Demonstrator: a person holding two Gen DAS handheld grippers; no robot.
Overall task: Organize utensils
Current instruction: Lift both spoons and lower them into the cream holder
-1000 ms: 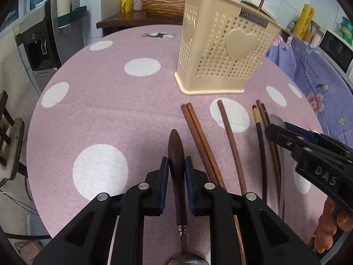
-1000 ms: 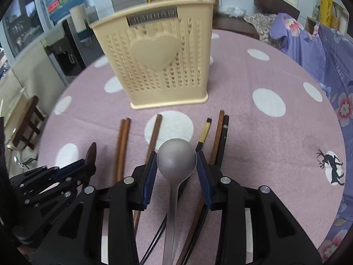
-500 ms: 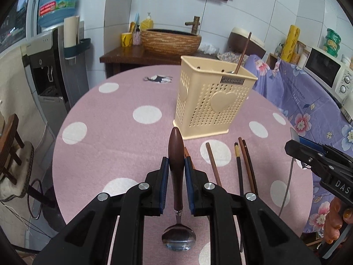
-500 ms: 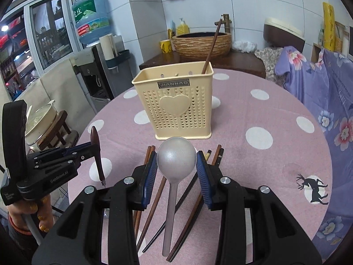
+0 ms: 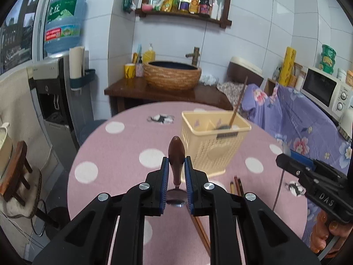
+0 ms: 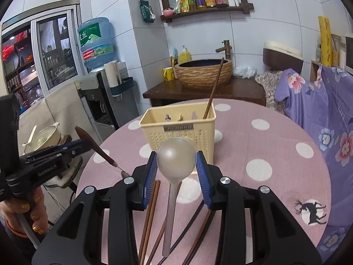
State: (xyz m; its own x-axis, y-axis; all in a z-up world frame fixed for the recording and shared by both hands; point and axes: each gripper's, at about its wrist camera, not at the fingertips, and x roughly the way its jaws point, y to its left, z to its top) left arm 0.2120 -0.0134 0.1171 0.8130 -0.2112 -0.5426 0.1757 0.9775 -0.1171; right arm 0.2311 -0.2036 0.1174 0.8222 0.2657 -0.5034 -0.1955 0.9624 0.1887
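Note:
My left gripper (image 5: 176,163) is shut on the brown wooden handle of a spoon (image 5: 176,154), whose metal bowl hangs below the fingers, above the table. My right gripper (image 6: 176,161) is shut on the bowl of a grey metal spoon (image 6: 176,156); its handle hangs down toward me. Both are lifted above the pink dotted table (image 6: 264,137). Ahead stands the cream perforated utensil basket (image 5: 211,145) (image 6: 178,125) with one brown chopstick (image 6: 213,90) leaning in it. Several chopsticks (image 6: 152,216) lie on the table under the right gripper. Each gripper shows in the other's view: the right gripper (image 5: 284,156), the left gripper (image 6: 86,141).
A wooden counter with a woven basin (image 5: 172,75) stands behind the table. A water dispenser (image 5: 55,92) is at the left, and a purple floral cloth (image 5: 297,114) and a microwave (image 5: 324,90) at the right. A person's hands hold both gripper handles.
Both grippers rose from near the tabletop with their spoons and tipped up toward level. The basket now sits lower in view and its open top shows.

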